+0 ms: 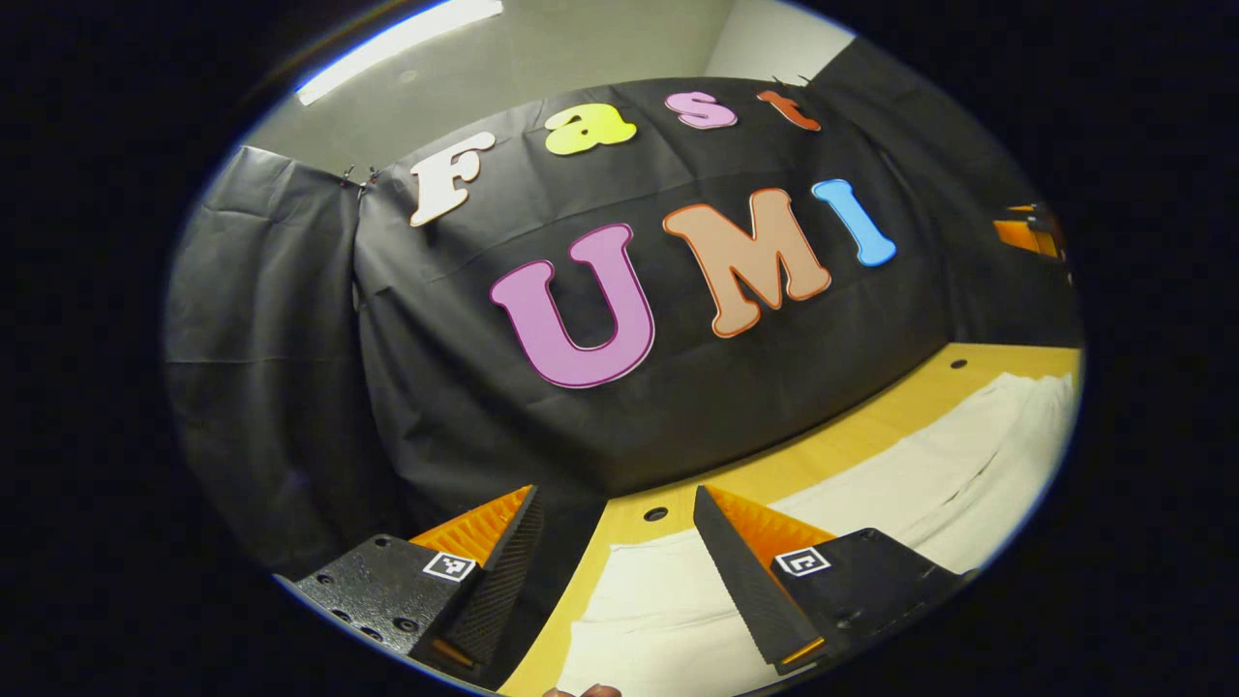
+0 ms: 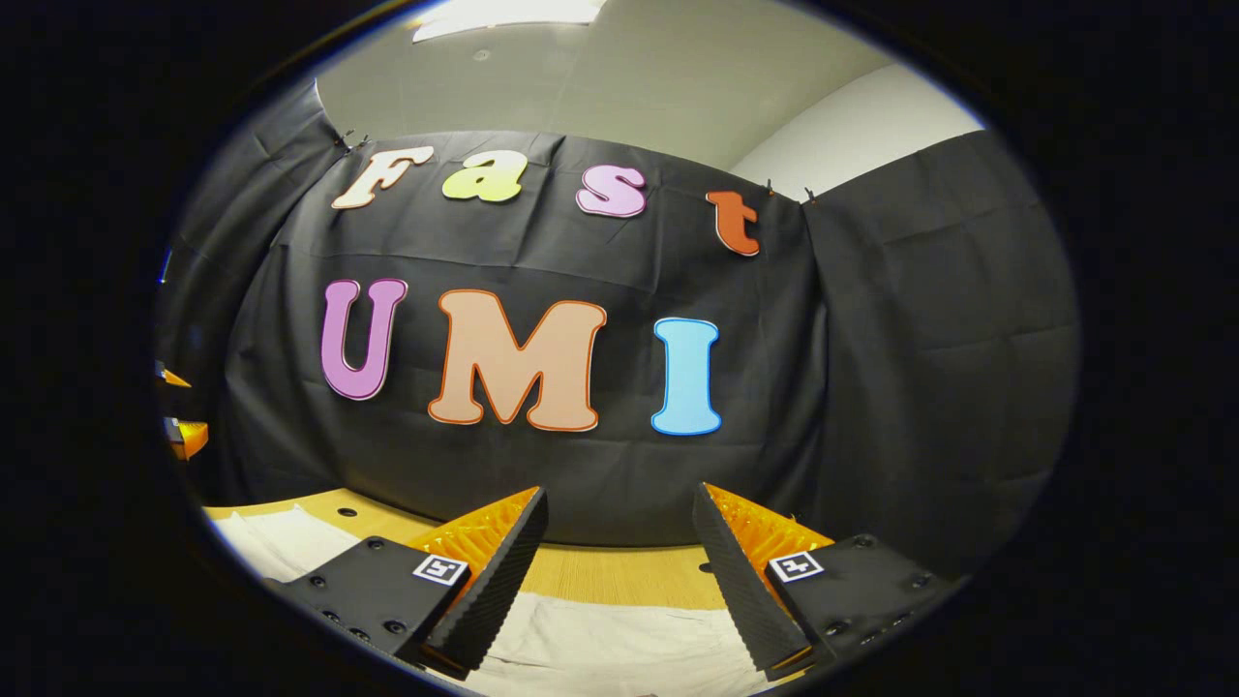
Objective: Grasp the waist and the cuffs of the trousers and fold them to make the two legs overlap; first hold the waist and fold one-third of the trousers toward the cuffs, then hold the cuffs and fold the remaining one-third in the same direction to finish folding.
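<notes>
Booth with black cloth wall; a wooden table runs along its foot, with the pale trousers laid flat on it.

Risk, as a judgement: both grippers sit high and look at the wall more than at the cloth. Descending from here, a finger could catch one layer only, or drag the fabric and wrinkle it, so the legs would not overlap squarely.

Left gripper, lower centre of the left gripper view: jaws wide apart, holding nothing, above the trousers' near end and the table edge.

Right gripper, lower centre of the right gripper view: jaws wide, empty, trousers beneath at bottom of frame.
</notes>
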Demonstrator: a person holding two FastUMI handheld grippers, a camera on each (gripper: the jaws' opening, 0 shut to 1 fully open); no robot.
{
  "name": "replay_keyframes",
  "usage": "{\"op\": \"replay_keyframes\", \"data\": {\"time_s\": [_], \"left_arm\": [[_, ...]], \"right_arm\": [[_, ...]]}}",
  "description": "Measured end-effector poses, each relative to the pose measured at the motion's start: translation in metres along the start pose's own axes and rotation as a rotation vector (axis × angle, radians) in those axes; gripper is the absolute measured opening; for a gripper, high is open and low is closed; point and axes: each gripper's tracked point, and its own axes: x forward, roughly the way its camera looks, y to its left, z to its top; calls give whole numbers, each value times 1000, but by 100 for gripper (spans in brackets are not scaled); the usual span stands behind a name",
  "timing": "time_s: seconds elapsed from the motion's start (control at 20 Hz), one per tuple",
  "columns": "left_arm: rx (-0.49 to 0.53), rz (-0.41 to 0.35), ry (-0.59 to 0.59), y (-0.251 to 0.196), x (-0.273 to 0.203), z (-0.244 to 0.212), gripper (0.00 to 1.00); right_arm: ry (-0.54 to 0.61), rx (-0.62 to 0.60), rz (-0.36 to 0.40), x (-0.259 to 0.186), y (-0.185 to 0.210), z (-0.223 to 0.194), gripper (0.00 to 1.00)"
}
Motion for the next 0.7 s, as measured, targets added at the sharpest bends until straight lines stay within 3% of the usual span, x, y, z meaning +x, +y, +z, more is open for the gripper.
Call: {"op": "replay_keyframes", "data": {"time_s": [0.2,0.7], "left_arm": [[187,-98,62,-15,-18,-38,96],[517,-389,282,-62,-79,-166,96]], "right_arm": [[15,-9,5,-2,-1,-10,98],[85,-27,52,-6,13,-45,97]]}}
